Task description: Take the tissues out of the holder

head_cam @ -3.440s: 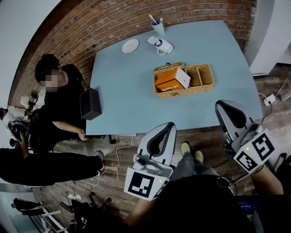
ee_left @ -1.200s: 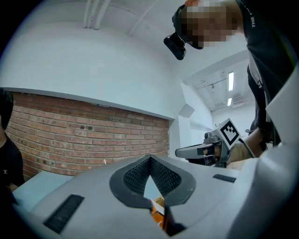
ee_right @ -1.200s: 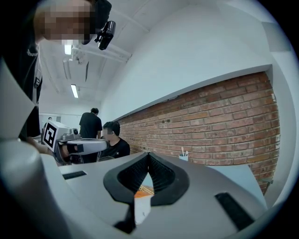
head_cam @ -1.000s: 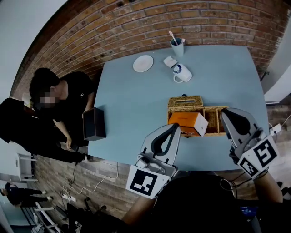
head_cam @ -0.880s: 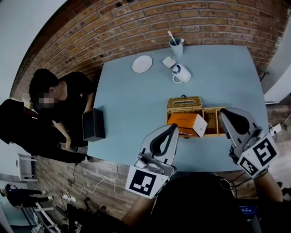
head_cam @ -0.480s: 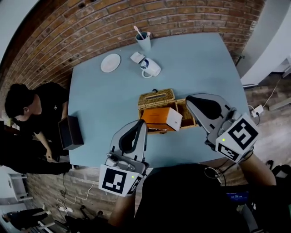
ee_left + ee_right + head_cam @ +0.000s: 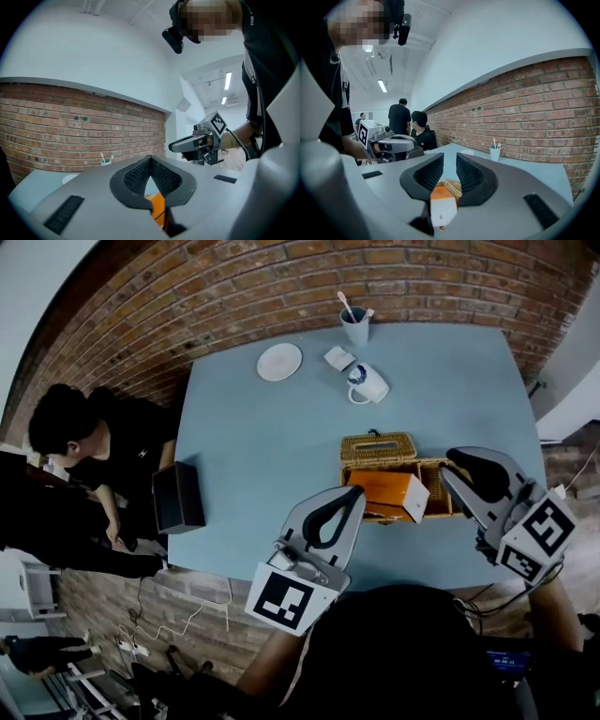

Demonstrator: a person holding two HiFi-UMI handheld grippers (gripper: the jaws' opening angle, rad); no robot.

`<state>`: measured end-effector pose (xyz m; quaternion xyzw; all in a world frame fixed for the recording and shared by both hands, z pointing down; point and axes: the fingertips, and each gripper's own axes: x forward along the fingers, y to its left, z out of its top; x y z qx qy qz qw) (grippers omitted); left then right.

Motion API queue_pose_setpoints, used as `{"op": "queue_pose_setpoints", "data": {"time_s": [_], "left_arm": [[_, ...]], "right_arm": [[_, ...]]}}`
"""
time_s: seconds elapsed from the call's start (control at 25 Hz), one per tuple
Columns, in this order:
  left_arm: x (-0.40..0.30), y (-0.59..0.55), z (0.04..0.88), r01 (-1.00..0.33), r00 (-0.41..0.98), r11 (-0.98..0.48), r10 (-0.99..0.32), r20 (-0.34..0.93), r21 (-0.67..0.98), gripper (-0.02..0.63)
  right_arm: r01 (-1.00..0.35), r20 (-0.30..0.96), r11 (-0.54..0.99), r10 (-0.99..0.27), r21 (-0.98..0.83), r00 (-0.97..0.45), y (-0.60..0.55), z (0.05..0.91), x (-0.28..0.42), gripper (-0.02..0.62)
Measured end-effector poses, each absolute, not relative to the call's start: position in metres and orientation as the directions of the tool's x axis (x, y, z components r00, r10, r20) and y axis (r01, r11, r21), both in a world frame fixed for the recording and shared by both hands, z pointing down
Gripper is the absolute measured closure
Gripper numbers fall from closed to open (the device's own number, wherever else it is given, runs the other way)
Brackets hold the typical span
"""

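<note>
Right tool jaws: pressed together a second ago, now opening on the right tool (image 7: 454, 466); a narrow gap shows, nothing between the pads.
Right tool place: earlier off the worktop (image 7: 262, 456) past its near right corner; now its tip is over the right end of the wicker holder (image 7: 378, 448).
Left tool place: the left tool (image 7: 355, 492) was earlier short of the worktop's near edge; its tip is now past that edge, near the orange tissue box (image 7: 384, 491).

Orange tissue box (image 7: 384, 491), tan wicker holder (image 7: 378, 448)
</note>
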<state>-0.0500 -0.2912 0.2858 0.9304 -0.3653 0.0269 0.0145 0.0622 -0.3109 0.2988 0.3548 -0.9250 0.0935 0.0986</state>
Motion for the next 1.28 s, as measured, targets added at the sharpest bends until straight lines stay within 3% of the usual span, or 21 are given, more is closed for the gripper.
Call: {"op": "queue_pose_setpoints", "data": {"time_s": [0.2,0.4,0.64,0.96,1.28], "left_arm": [[-0.076,-0.298,0.297,-0.711,0.703,-0.703,-0.708,0.060,0.033,0.603],[-0.089,-0.308,0.303,-0.730,0.684,-0.683,-0.727,0.062,0.034,0.604],[-0.091,-0.313,0.306,-0.727,0.686,-0.685,-0.724,0.071,0.040,0.603],[-0.096,-0.315,0.320,-0.743,0.669,-0.666,-0.737,0.097,0.067,0.603],[-0.091,-0.328,0.328,-0.733,0.680,-0.675,-0.723,0.123,0.081,0.604]], "right_arm": [[-0.617,0.318,0.783,-0.568,-0.075,-0.759,-0.315,0.318,0.041,0.449],[-0.532,0.479,0.845,-0.449,-0.047,-0.755,-0.317,0.353,0.027,0.320],[-0.467,0.634,0.881,-0.323,-0.070,-0.703,-0.304,0.399,0.020,0.316],[-0.433,0.698,0.889,-0.216,-0.148,-0.682,-0.292,0.436,0.016,0.316],[-0.451,0.705,0.874,-0.207,-0.178,-0.678,-0.299,0.445,0.013,0.316]]}}
